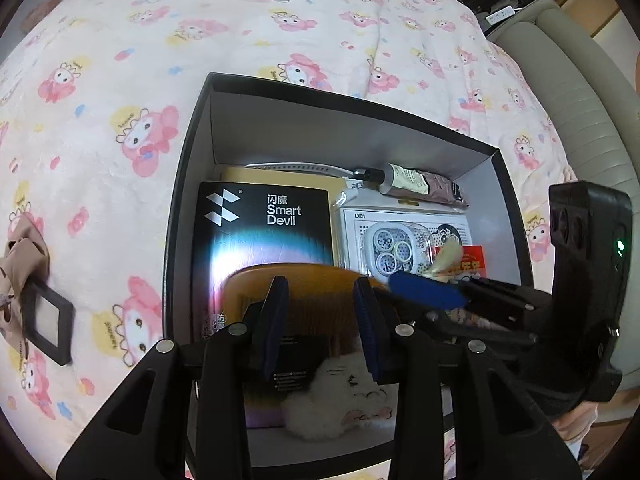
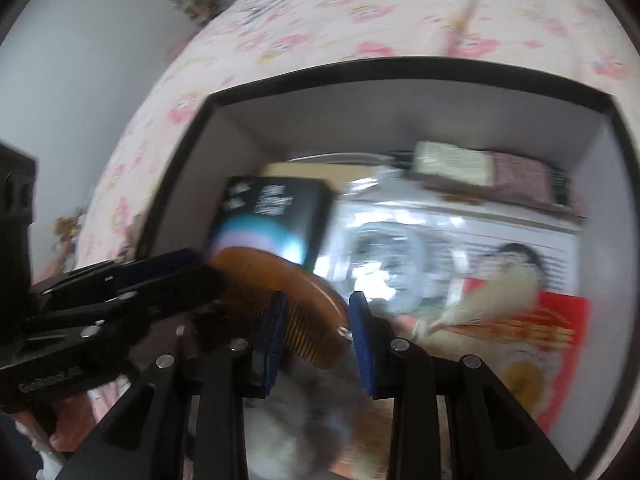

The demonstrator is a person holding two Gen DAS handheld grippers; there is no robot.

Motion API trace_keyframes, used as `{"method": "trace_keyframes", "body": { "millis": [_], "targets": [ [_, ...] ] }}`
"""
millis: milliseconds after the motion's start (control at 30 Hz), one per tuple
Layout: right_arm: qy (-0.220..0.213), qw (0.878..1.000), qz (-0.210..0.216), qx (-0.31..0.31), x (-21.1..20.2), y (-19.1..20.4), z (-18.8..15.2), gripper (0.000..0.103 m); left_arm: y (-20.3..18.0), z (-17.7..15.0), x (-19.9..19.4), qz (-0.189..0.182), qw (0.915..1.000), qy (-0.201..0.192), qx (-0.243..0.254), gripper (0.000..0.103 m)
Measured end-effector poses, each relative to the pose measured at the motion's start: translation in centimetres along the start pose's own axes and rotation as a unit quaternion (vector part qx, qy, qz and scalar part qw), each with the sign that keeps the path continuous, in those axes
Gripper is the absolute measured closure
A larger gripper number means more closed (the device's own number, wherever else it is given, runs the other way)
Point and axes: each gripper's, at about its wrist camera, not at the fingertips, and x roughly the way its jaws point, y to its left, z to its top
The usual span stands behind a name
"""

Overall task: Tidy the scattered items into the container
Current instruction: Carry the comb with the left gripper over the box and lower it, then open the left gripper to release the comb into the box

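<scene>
A black box [image 1: 192,128] with grey inside walls lies on the bed; it also shows in the right wrist view [image 2: 400,68]. An amber comb [image 1: 304,280] lies inside it over a black "Smart Devil" package [image 1: 264,216]. My left gripper [image 1: 320,320] is open, fingers either side of the comb. My right gripper [image 2: 316,336] is open above the comb [image 2: 288,280], which is blurred. The right gripper also shows in the left view [image 1: 432,292], the left one in the right view [image 2: 160,276]. A white plush [image 1: 344,404] lies below the comb.
The box also holds a white blister pack [image 1: 400,240], a tube [image 1: 408,180], a red packet [image 1: 468,264] and a cream tassel [image 2: 500,292]. A small black frame [image 1: 48,320] and a brown bow [image 1: 20,256] lie on the pink blanket [image 1: 120,80] left of the box.
</scene>
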Motion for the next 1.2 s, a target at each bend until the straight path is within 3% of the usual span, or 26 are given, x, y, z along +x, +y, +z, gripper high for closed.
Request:
{"method": "trace_keyframes", "body": {
  "millis": [133, 200, 300, 533, 633, 733, 867, 967, 1100, 1200],
  "targets": [
    [-0.059, 0.995, -0.085, -0.008, -2.7, -0.2, -0.4, 0.074, -1.0, -0.1, 1.0, -0.028, 0.9992, 0.019, 0.022, 0.07],
    [-0.083, 0.989, -0.12, 0.005, -4.0, -0.8, -0.6, 0.074, -1.9, -0.1, 1.8, -0.024, 0.9986, 0.026, 0.038, 0.07],
    [-0.093, 0.989, -0.111, 0.02, -4.8, -1.6, -0.6, 0.074, -3.3, 0.0, 3.2, -0.02, 0.997, 0.046, 0.058, 0.07],
    [-0.104, 0.986, -0.122, 0.048, -5.6, -2.4, -0.6, 0.074, -5.9, 0.1, 5.1, -0.069, 0.9917, 0.083, 0.071, 0.07],
    [-0.103, 0.985, -0.135, 0.045, -5.3, -2.8, -0.6, 0.074, -5.8, 0.5, 5.2, -0.044, 0.9936, 0.081, 0.066, 0.075],
    [-0.094, 0.986, -0.134, 0.04, -4.7, -2.7, -0.6, 0.074, -4.9, 0.8, 4.5, 0.006, 0.9956, 0.07, 0.062, 0.075],
    [-0.097, 0.985, -0.133, 0.042, -4.0, -2.0, 0.5, 0.074, -2.3, 1.9, 3.2, -0.012, 0.9984, 0.049, 0.025, 0.075],
    [-0.076, 0.989, -0.118, 0.048, -2.5, -1.3, 1.4, 0.074, -0.9, 3.0, 2.8, 0.003, 0.9997, 0.026, -0.001, 0.075],
    [-0.039, 0.992, -0.115, 0.03, -0.8, -0.3, 1.1, 0.074, -0.3, 3.3, 4.5, 0.059, 0.9969, 0.051, 0.004, 0.08],
    [-0.006, 0.995, -0.094, 0.011, 0.5, 0.3, 0.2, 0.075, -0.6, 2.4, 4.7, 0.072, 0.9944, 0.077, 0.004, 0.08]
  ]
}}
